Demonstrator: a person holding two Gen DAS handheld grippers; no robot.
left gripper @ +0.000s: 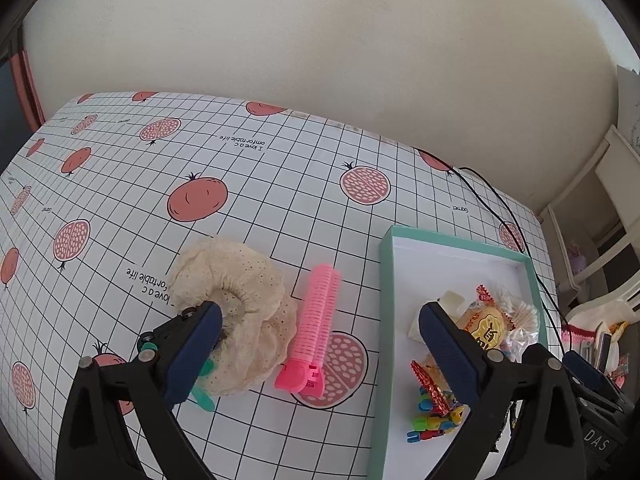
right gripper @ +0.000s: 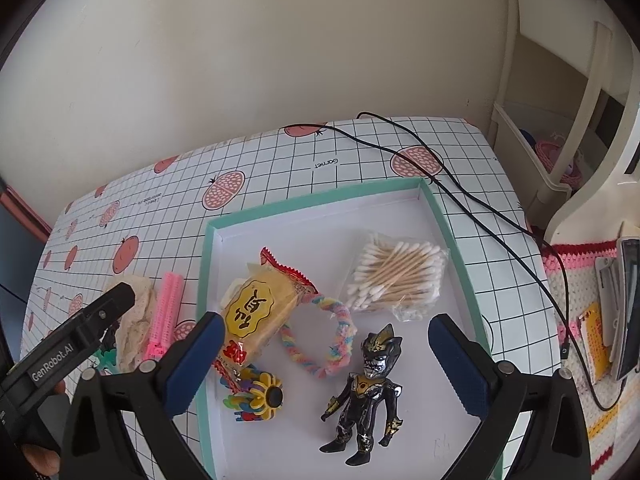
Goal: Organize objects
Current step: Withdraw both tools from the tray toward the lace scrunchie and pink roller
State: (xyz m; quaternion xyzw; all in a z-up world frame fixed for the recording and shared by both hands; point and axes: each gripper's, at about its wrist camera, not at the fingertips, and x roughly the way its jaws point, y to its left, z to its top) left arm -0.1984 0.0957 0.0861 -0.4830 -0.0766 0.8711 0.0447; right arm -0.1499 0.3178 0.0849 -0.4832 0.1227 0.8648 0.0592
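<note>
Hovering left gripper (left gripper: 320, 316), jaws spread wide, over pink hair roller clip (left gripper: 316, 320): light, stiff, ridged plastic, so pinch mid-barrel; cream scrunchie (left gripper: 236, 280) beside it just squashes.

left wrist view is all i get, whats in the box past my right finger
Observer: A black toy figure lies in the near part of the box, hidden from you.
Operator: and that white stuff at the back
Observer: A bag of cotton swabs, wooden sticks showing.
Operator: anything next to the snack
Observer: A pastel braided ring lies against the snack packet.
Operator: right gripper busy
Observer: No, the right gripper is open over the box, holding nothing.
</note>
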